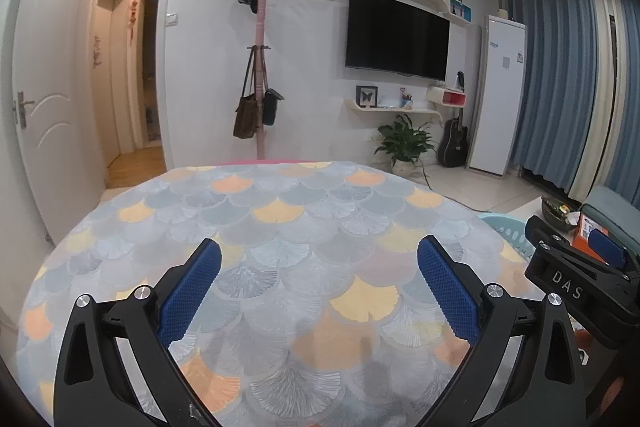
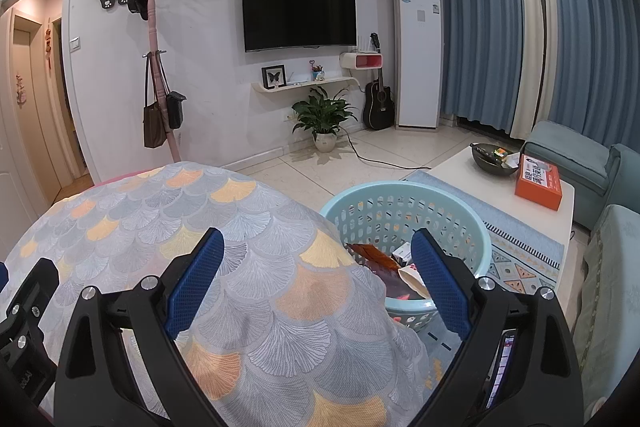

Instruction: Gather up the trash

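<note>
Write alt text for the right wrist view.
The open right gripper hovers over a table with a fan-patterned tablecloth. Beside the table, a light blue basket holds wrappers; a living room lies beyond.

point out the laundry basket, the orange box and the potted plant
laundry basket (image 2: 404, 189): right wrist view, far rim of the light blue basket.
orange box (image 2: 538, 189): right wrist view, front face, on the white coffee table.
potted plant (image 2: 322, 113): right wrist view, green leaves above the white pot.

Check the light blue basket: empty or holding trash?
Holding trash: wrappers and a small carton lie inside the basket.
</note>
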`<state>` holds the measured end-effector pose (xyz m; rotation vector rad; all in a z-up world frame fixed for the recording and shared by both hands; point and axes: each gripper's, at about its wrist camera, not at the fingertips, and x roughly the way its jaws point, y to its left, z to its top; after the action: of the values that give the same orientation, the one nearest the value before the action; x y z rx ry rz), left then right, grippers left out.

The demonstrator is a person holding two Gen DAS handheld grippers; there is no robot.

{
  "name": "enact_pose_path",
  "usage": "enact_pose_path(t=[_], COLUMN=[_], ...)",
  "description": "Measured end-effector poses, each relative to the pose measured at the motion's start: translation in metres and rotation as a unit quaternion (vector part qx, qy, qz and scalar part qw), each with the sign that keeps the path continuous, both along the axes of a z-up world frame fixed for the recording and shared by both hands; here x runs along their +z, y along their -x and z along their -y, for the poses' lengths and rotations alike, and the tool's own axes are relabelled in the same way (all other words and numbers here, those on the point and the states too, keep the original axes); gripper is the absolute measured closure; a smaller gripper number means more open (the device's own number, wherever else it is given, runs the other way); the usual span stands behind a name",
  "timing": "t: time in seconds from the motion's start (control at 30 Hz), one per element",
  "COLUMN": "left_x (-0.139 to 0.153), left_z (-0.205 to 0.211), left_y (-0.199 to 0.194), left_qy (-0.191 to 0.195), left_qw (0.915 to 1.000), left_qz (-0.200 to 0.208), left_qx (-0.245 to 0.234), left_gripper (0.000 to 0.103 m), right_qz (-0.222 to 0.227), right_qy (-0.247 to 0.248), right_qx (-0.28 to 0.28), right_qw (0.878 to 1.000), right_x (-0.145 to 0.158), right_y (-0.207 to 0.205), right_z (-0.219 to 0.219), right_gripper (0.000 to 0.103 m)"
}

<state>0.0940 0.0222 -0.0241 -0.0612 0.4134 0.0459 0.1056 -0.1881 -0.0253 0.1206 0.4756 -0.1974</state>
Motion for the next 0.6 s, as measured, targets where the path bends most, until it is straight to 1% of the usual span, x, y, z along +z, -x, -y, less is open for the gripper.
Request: enact_pose_path(t=[0.2,0.33,0.43,0.5,0.6], left_x=[-0.001,0.0,0.001,0.001,0.003], left_z=[-0.001,-0.006,-0.009,-0.01,-0.01], left_y=[0.001,-0.001,-0.004,-0.004,-0.003], left_qy=[-0.008,-0.003,0.007,0.007,0.003], left_qw=[0.9999,0.9999,0.9999,0.9999,0.9999], left_qz=[0.006,0.005,0.002,0.002,0.009], left_qx=[0.011,0.014,0.012,0.013,0.015], left_gripper=[0.008,0.008,0.008,0.008,0.008], right_qz=[-0.001,-0.006,-0.007,-0.01,-0.01], right_qy=[0.0,0.0,0.017,0.024,0.021], right_qx=[-0.001,-0.003,-0.005,0.001,0.009], right_qw=[1.0,1.0,1.0,1.0,1.0], right_x=[-0.002,-0.005,-0.004,-0.002,0.001], right_y=[0.001,0.001,0.002,0.002,0.009], right_z=[0.0,-0.002,-0.008,-0.012,-0.014], right_gripper=[0.013,0.013,0.013,0.013,0.013])
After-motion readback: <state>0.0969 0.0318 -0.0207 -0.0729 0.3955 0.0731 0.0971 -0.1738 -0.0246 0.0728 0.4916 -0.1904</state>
